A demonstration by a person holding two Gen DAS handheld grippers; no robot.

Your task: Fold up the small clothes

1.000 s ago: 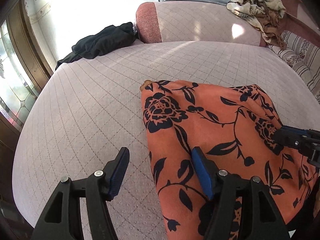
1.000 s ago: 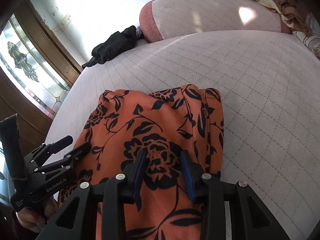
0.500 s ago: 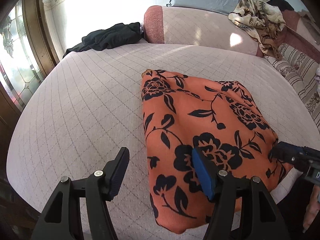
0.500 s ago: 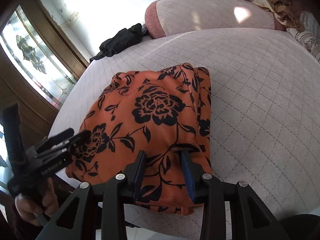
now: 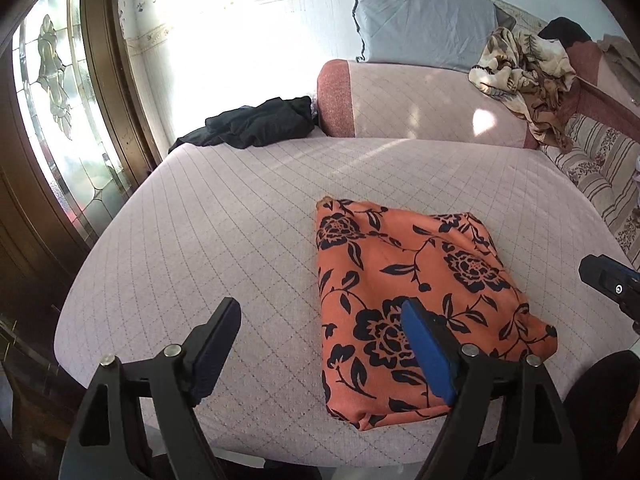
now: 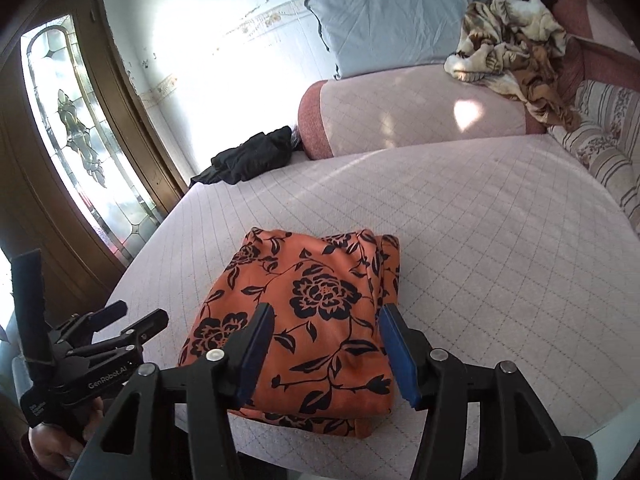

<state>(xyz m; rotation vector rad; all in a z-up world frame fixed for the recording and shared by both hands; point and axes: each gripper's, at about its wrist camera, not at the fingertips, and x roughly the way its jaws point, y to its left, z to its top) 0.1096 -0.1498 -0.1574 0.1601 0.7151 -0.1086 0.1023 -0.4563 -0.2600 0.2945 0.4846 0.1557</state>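
An orange garment with black flowers (image 5: 408,288) lies folded in a flat rectangle near the front edge of the pink quilted bed (image 5: 248,216). It also shows in the right wrist view (image 6: 312,312). My left gripper (image 5: 320,340) is open and empty, raised above the bed just left of the garment. My right gripper (image 6: 326,348) is open and empty, held above the garment's near end. The left gripper shows from the side in the right wrist view (image 6: 120,328).
A black garment (image 5: 256,124) lies at the bed's far left corner. A pink bolster (image 5: 420,104) and a grey pillow (image 5: 420,28) stand at the back, with a crumpled beige cloth (image 5: 524,68) on the bolster. A glass-panelled wooden door (image 5: 60,128) is on the left.
Both grippers have pulled back and up from the folded garment. The right gripper, nearly closed on the cloth before, has opened and let it go. The garment lies still on the bed.
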